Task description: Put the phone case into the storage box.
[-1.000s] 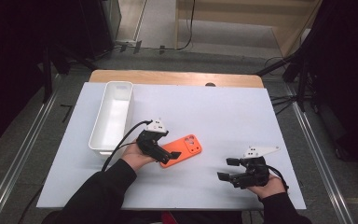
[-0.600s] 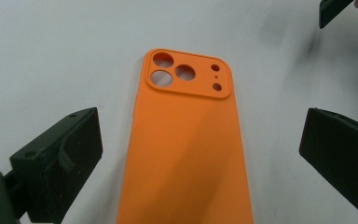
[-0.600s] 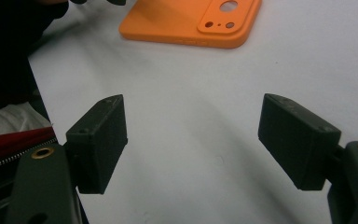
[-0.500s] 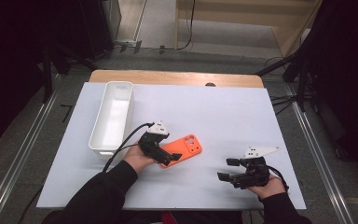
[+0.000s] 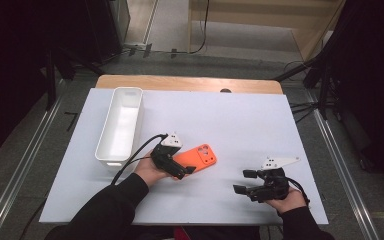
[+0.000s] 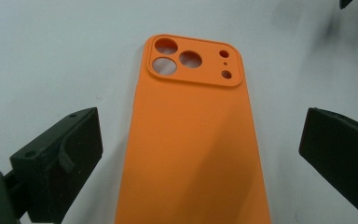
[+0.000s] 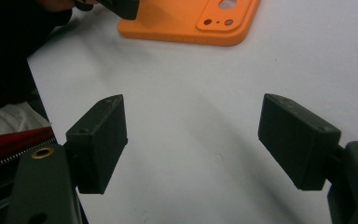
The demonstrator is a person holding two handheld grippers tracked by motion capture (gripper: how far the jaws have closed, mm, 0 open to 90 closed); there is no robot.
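One orange soft plastic phone case [image 5: 198,157] lies flat on the white table [image 5: 240,125], camera cut-outs facing up, just right of one long white plastic tray [image 5: 121,124]. The left gripper [image 6: 200,154] is released, its two jaws standing on both sides of the case without touching it. The right gripper [image 7: 193,140] is also released, over bare table, well apart from the case.

A recording lab or studio bay, seen from above my work table [image 5: 260,125]. The table carries a white sheet over a wooden top. Around the table hang black curtains [image 5: 25,60], with metal floor rails [image 5: 25,170] along its left and right sides. Behind the table, cables [image 5: 205,30] trail across a grey floor beside dark stand legs [image 5: 325,80].
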